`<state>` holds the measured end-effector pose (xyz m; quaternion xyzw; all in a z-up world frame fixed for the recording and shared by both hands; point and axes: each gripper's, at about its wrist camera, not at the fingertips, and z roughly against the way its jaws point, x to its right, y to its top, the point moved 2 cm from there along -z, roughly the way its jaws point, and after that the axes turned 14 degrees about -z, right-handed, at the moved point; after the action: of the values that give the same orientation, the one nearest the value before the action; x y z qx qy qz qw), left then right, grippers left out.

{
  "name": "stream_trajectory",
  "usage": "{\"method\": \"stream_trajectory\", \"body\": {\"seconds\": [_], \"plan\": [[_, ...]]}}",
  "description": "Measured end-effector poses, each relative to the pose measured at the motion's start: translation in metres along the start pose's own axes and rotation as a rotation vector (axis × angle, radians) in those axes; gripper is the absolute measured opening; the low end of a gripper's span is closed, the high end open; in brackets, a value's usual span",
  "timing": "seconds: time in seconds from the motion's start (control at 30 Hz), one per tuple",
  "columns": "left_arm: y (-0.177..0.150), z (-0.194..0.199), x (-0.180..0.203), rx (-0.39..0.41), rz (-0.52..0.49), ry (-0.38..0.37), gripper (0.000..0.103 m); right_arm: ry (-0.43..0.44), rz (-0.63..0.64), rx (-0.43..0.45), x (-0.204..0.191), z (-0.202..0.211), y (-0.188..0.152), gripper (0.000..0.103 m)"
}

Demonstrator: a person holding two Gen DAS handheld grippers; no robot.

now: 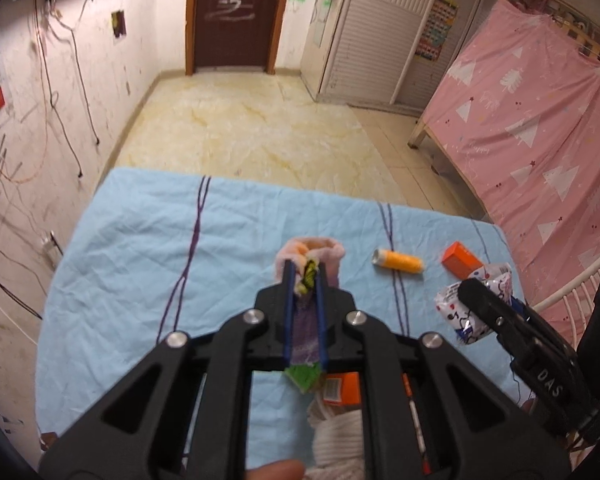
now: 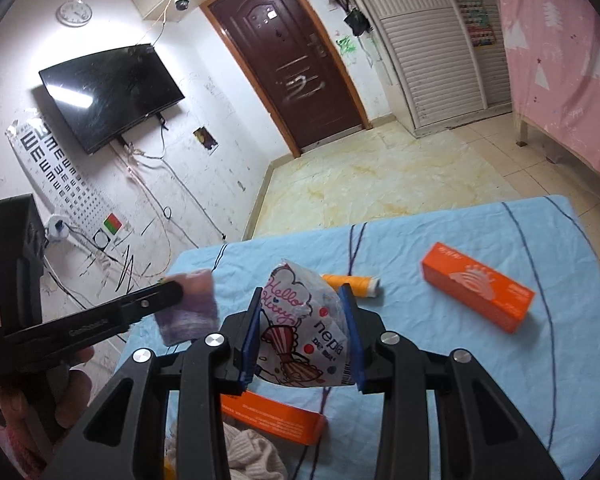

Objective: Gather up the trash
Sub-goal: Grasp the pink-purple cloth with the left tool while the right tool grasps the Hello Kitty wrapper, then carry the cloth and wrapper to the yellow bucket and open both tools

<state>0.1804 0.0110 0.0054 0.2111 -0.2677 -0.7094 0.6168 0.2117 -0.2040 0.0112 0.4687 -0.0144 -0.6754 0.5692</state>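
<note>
My left gripper [image 1: 305,270] is shut on a purple and green snack wrapper [image 1: 306,328], held above the blue tablecloth [image 1: 140,248]; its tip is in front of a pink fuzzy item [image 1: 324,254]. The wrapper also shows in the right wrist view [image 2: 190,308], at the left gripper's tip. My right gripper [image 2: 300,292] is shut on a white Hello Kitty tissue pack [image 2: 304,332], held above the cloth. In the left wrist view the pack [image 1: 466,304] sits in the right gripper at the right edge.
On the cloth lie an orange thread spool [image 1: 398,261], an orange box [image 2: 478,298] to the right, and a second orange box [image 2: 272,420] near me beside a cream knitted cloth [image 2: 248,456]. A pink-covered bed [image 1: 540,120] stands to the right. Tiled floor lies beyond the table.
</note>
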Motion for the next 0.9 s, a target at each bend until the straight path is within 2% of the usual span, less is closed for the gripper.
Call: {"method": "stream_trajectory", "body": {"seconds": [0.2, 0.53, 0.73, 0.9], "plan": [[0.010, 0.020, 0.023, 0.054, -0.052, 0.012, 0.008, 0.007, -0.046, 0.060, 0.022, 0.029, 0.009, 0.030], [0.028, 0.066, 0.065, 0.192, -0.131, 0.088, 0.008, 0.033, -0.110, 0.153, 0.060, 0.082, 0.019, 0.030], [0.034, 0.081, 0.113, 0.228, -0.203, 0.054, 0.008, 0.024, -0.163, 0.223, 0.095, 0.119, 0.023, 0.030], [0.035, 0.081, 0.164, 0.237, -0.270, -0.006, 0.008, -0.021, -0.204, 0.282, 0.131, 0.150, 0.023, 0.030]]}}
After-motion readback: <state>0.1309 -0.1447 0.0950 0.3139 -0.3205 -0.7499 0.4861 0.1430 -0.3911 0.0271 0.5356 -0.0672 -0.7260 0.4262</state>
